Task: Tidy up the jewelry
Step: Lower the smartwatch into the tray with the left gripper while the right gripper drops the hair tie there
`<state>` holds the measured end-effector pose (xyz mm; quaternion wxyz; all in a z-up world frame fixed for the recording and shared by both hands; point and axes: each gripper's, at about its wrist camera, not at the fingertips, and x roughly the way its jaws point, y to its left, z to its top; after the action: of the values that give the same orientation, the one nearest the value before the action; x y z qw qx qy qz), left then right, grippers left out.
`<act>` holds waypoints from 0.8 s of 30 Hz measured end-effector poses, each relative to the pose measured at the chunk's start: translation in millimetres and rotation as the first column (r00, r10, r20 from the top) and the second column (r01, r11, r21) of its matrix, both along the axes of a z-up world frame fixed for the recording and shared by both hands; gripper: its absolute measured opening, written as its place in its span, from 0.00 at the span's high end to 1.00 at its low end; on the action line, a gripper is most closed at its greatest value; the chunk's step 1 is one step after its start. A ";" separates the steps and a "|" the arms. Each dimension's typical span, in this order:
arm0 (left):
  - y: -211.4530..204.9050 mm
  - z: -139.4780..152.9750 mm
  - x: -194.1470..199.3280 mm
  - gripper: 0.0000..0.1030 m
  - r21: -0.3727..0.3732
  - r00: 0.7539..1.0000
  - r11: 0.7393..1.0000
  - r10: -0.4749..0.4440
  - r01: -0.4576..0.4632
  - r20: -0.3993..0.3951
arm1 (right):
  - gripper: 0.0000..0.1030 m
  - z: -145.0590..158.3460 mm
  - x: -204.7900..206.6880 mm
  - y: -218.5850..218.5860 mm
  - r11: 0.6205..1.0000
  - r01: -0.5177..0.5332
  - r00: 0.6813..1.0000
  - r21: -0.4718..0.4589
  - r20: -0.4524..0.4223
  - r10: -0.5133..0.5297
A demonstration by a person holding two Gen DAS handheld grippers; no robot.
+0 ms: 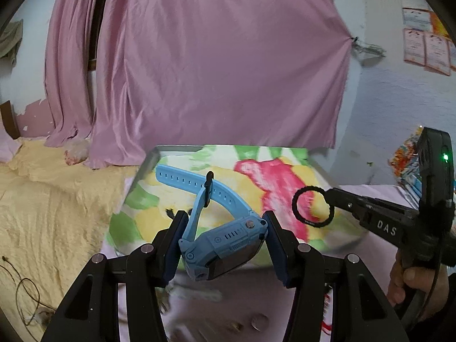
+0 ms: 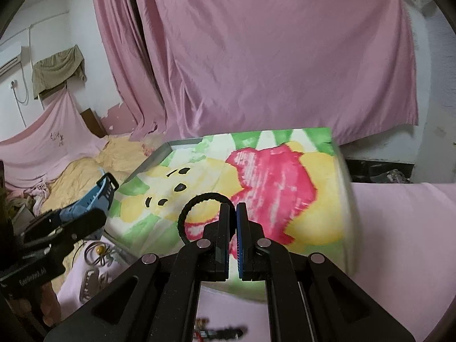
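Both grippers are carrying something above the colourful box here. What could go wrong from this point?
1. The left gripper clamps the blue watch only by its body, tilted; its straps hang free and could snag on the box rim.
2. The right gripper pinches the black hair tie at one thin spot, so it could slip out.
3. Both grippers are near each other over the box and may collide.

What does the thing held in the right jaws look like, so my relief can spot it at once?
Start at the tray with the bright cartoon towel. In front of it the right gripper pinches a black hair tie, a thin fuzzy ring. Unlike the chunky blue watch in the left gripper, it is plain, black and strapless.
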<state>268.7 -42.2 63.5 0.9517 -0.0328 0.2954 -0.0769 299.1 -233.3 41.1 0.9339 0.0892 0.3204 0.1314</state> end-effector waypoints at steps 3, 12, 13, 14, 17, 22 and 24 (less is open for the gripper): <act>5.5 -5.0 16.2 0.51 0.005 0.999 1.000 0.014 -0.013 -0.039 | 0.96 -8.2 13.9 8.3 1.000 -0.014 0.999 0.000 -0.030 0.014; 13.1 -28.0 59.1 0.51 -0.003 0.983 1.000 -0.004 0.004 -0.182 | 0.96 -33.2 37.6 14.7 1.000 -0.028 0.992 0.008 -0.123 0.029; 12.2 -29.6 61.6 0.51 -0.001 0.981 1.000 -0.006 0.006 -0.192 | 0.96 -36.4 39.5 14.7 0.999 -0.029 0.990 0.014 -0.137 0.031; 11.1 -31.6 63.9 0.51 0.005 0.979 1.000 -0.005 0.007 -0.203 | 0.96 -39.0 41.5 14.6 0.999 -0.030 0.988 0.016 -0.149 0.032; 7.5 -37.9 67.9 0.51 0.023 0.971 1.000 -0.008 0.014 -0.241 | 0.96 -45.7 46.3 15.9 0.999 -0.033 0.983 0.008 -0.178 0.034; 9.3 -52.6 74.9 0.50 0.000 0.954 1.000 -0.021 0.022 -0.299 | 0.96 -52.9 50.8 16.9 0.999 -0.033 0.976 0.002 -0.214 0.033; 11.6 -54.5 76.7 0.50 -0.016 0.948 1.000 -0.024 0.020 -0.319 | 0.96 -54.2 51.8 16.9 0.999 -0.033 0.974 0.004 -0.222 0.033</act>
<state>345.4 -30.6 9.0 0.8903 -0.0476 0.4451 -0.0831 351.0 -216.4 -13.2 0.8899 0.0980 0.4242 0.1361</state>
